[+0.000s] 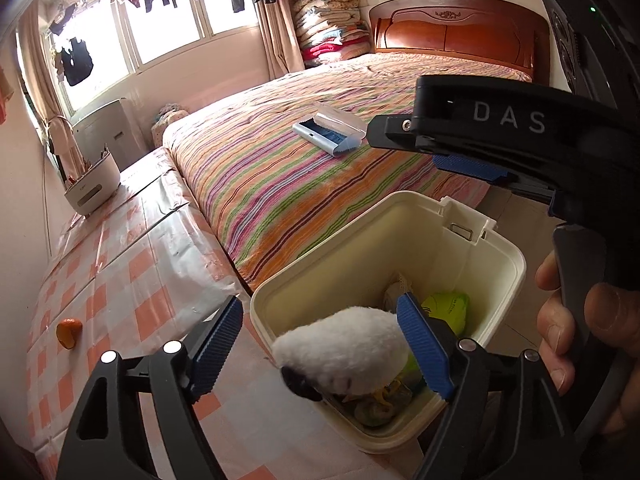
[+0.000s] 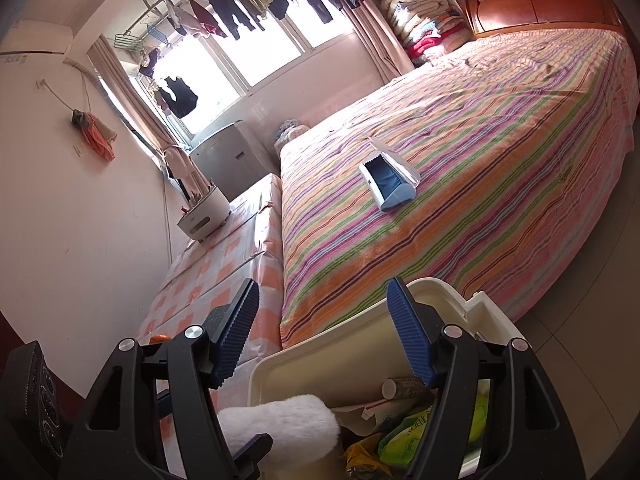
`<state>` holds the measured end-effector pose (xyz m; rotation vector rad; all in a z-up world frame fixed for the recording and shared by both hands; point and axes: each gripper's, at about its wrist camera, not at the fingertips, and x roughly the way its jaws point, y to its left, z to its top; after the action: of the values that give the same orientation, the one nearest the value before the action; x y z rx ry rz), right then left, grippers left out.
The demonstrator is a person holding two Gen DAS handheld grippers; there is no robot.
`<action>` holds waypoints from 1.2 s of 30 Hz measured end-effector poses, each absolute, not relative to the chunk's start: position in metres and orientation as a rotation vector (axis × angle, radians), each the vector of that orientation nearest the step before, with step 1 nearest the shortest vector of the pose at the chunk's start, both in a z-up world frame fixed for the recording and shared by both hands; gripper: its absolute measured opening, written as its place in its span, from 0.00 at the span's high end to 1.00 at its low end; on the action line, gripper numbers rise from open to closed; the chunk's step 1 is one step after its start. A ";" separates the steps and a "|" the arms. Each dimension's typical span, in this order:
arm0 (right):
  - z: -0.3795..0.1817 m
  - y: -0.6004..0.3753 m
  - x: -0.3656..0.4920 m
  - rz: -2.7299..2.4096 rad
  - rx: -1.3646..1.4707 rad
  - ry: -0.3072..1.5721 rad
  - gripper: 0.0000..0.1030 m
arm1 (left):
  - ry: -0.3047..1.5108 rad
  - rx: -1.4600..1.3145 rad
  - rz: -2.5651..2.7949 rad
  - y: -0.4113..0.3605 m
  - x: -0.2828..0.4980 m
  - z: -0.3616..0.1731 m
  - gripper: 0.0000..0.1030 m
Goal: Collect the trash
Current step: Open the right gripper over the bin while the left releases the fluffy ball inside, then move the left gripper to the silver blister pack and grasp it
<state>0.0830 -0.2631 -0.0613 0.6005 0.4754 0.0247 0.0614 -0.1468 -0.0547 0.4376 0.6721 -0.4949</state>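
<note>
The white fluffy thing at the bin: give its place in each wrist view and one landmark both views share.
Left wrist view: the white fluffy item sits low in the centre, over the near rim of the cream bin.
Right wrist view: it lies at the bottom, left of centre, at the bin's left edge.
Shared landmark: the blue and white device on the striped bed.
</note>
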 end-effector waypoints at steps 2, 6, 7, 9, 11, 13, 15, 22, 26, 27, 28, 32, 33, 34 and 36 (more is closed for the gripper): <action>-0.062 -0.262 0.083 0.027 0.601 0.477 0.36 | 0.662 0.465 -0.487 -0.149 0.058 -0.056 0.23; -0.062 -0.262 0.084 0.027 0.599 0.480 0.36 | 0.645 0.487 -0.477 -0.149 0.053 -0.056 0.23; -0.062 -0.261 0.084 0.027 0.600 0.480 0.36 | 0.644 0.488 -0.472 -0.148 0.052 -0.056 0.23; -0.062 -0.262 0.084 0.027 0.599 0.481 0.36 | 0.642 0.486 -0.462 -0.144 0.052 -0.055 0.23; -0.063 -0.261 0.084 0.028 0.601 0.484 0.36 | 0.641 0.483 -0.442 -0.138 0.053 -0.054 0.23; -0.064 -0.260 0.084 0.028 0.599 0.488 0.36 | 0.647 0.480 -0.424 -0.130 0.054 -0.054 0.23; -0.065 -0.259 0.085 0.029 0.595 0.494 0.36 | 0.657 0.481 -0.399 -0.120 0.057 -0.054 0.23; -0.066 -0.251 0.090 0.036 0.577 0.512 0.36 | 0.713 0.452 -0.328 -0.080 0.068 -0.059 0.23; -0.068 -0.249 0.091 0.035 0.568 0.521 0.36 | 0.745 0.428 -0.296 -0.057 0.071 -0.060 0.23; -0.068 -0.248 0.092 0.035 0.568 0.523 0.36 | 0.754 0.424 -0.289 -0.051 0.071 -0.060 0.23; -0.068 -0.247 0.092 0.036 0.567 0.524 0.36 | 0.760 0.420 -0.281 -0.045 0.072 -0.060 0.23; -0.068 -0.244 0.094 0.039 0.557 0.529 0.36 | 0.791 0.395 -0.242 -0.016 0.077 -0.060 0.23; -0.068 -0.243 0.094 0.041 0.555 0.531 0.36 | 0.801 0.382 -0.235 -0.008 0.079 -0.060 0.23; -0.068 -0.241 0.095 0.042 0.552 0.533 0.36 | 0.814 0.369 -0.230 -0.001 0.082 -0.061 0.23; -0.068 -0.239 0.096 0.045 0.548 0.536 0.36 | 0.840 0.346 -0.228 0.013 0.087 -0.062 0.23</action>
<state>0.0964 -0.2390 -0.0684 0.5480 0.5359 0.0448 0.0866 0.0132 -0.0621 0.3455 0.8402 -0.2280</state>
